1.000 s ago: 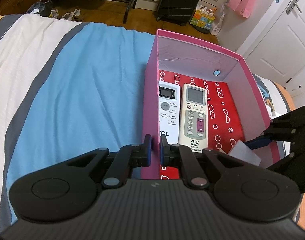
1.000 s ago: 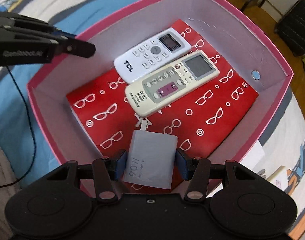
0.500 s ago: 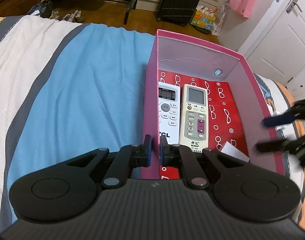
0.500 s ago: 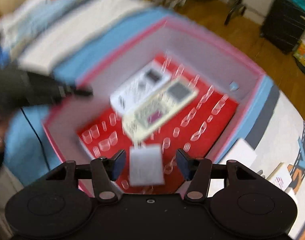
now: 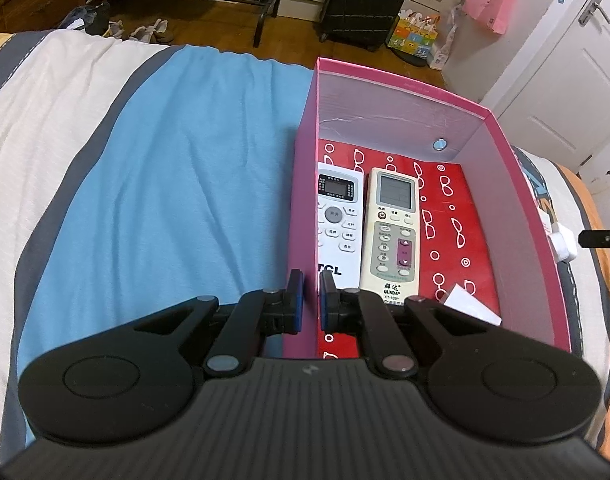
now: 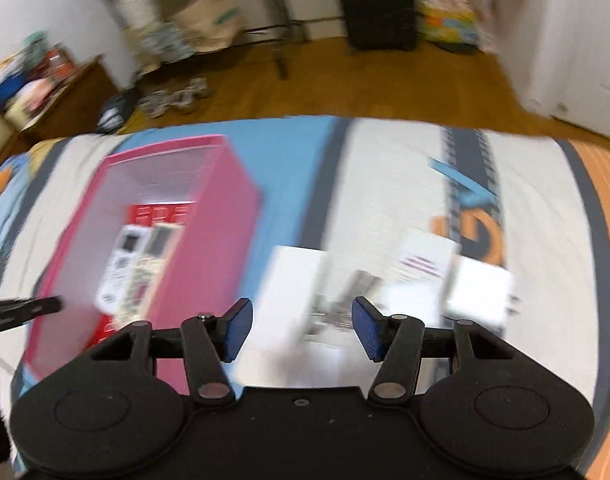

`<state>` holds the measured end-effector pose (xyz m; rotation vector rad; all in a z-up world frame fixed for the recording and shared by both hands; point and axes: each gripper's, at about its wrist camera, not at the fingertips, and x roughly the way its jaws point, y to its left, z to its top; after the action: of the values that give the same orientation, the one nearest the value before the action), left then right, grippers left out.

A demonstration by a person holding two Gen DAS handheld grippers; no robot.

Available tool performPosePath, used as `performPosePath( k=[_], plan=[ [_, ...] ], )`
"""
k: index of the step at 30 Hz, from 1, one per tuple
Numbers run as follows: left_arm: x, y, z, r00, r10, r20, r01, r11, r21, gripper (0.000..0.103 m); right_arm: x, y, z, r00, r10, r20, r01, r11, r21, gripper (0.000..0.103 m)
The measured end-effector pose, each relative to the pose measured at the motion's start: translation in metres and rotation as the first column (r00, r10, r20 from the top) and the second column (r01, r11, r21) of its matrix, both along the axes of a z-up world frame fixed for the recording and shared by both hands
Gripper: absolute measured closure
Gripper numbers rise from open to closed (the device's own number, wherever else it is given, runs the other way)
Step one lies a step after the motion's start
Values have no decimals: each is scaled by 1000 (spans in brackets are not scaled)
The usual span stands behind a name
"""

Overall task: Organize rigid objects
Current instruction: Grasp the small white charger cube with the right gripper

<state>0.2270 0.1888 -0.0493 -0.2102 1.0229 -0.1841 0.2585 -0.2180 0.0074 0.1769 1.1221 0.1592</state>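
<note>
A pink box (image 5: 517, 184) stands on the bed; it also shows blurred in the right wrist view (image 6: 225, 208). Inside lie a white TCL remote (image 5: 339, 220), a cream remote (image 5: 395, 232) and a grey charger (image 5: 471, 306) on a red patterned liner. My left gripper (image 5: 308, 300) is shut on the box's left wall (image 5: 303, 184). My right gripper (image 6: 301, 330) is open and empty, outside the box to its right, above blurred white objects (image 6: 293, 280) on the bedcover. One right fingertip (image 5: 603, 238) shows at the left wrist view's right edge.
More white items (image 6: 481, 292) lie right of my right gripper; one small white object (image 5: 563, 242) shows beside the box's right wall. The bed has a blue, white and grey striped cover (image 5: 165, 168). Beyond are a wooden floor, a black suitcase (image 5: 365, 0) and a door.
My right gripper opened and let the grey charger go inside the box, then swung out to the right over the white items. My left gripper kept its hold on the box wall.
</note>
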Motion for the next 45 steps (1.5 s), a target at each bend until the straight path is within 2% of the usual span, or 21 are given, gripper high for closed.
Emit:
performPosePath(
  k=[4,8,13,16,17,19,20,27,29,36,42,45],
  plan=[
    [0,-1,-1,1000,4,0,-4,1000,4,96,7,-25,-27,994,-96,-45,96,995,7,42],
    [0,-1,0,1000,5,-1,-5,1000,5,96,11,-35,-48,988,-145,-57,142,988,-51,41],
    [0,-1,0,1000,5,-1,-5,1000,3,96,14,-30,-55,997,-62,53,69,985,-159,41],
    [0,-1,0,1000,4,-1,-4,1000,3,96,18,-26,-63,998,-14,61,25,984,-179,42],
    [0,-1,0,1000,4,-1,-4,1000,3,96,18,-24,-62,998,2,69,11,982,-190,43],
    [0,-1,0,1000,5,-1,-5,1000,3,96,18,-19,-60,997,38,68,-23,980,-199,53],
    [0,-1,0,1000,5,-1,-5,1000,3,96,17,-17,-59,997,36,63,-23,980,-200,54],
    [0,-1,-1,1000,6,-3,-7,1000,-6,96,12,-16,-61,999,26,23,-23,989,-149,51],
    [0,0,-2,1000,7,-4,-7,1000,-11,96,12,-16,-64,998,51,26,-47,989,-143,51],
    [1,3,-3,1000,11,-9,-11,1000,-23,96,11,-23,-65,997,74,18,-72,993,-95,43],
    [1,4,-3,1000,15,-10,-15,999,-32,96,-1,-7,-72,981,193,32,-181,959,-216,41],
    [1,4,-3,1000,15,-11,-16,999,-32,96,0,-3,-73,980,195,44,-178,950,-255,43]
  ],
)
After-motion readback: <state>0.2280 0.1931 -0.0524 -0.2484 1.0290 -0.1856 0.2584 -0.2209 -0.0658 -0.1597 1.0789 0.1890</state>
